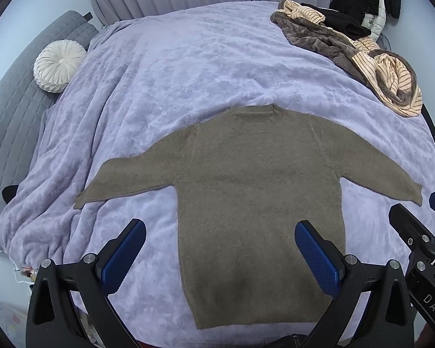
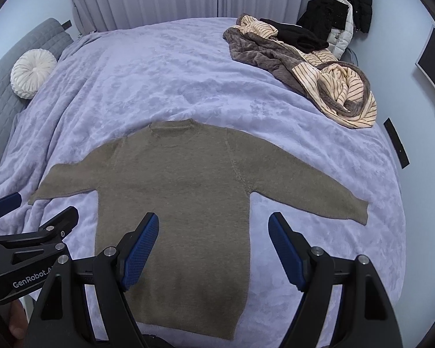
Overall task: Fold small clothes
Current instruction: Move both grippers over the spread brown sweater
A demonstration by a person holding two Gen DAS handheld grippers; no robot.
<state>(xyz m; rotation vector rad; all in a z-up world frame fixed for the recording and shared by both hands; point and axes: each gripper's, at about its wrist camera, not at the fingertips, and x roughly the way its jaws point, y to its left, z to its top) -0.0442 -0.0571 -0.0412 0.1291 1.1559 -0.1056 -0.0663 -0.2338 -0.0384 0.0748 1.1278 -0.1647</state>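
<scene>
A brown sweater (image 1: 258,191) lies flat on the lavender blanket (image 1: 165,81) covering the bed, neck away from the cameras, both sleeves spread out sideways. The left gripper (image 1: 220,249) hangs above the lower left side of the sweater's body, fingers spread wide and holding nothing. The right gripper (image 2: 214,246) hangs above the lower right side, also wide apart and holding nothing. A striped garment pile (image 2: 304,66) sits well apart at the far right of the bed.
</scene>
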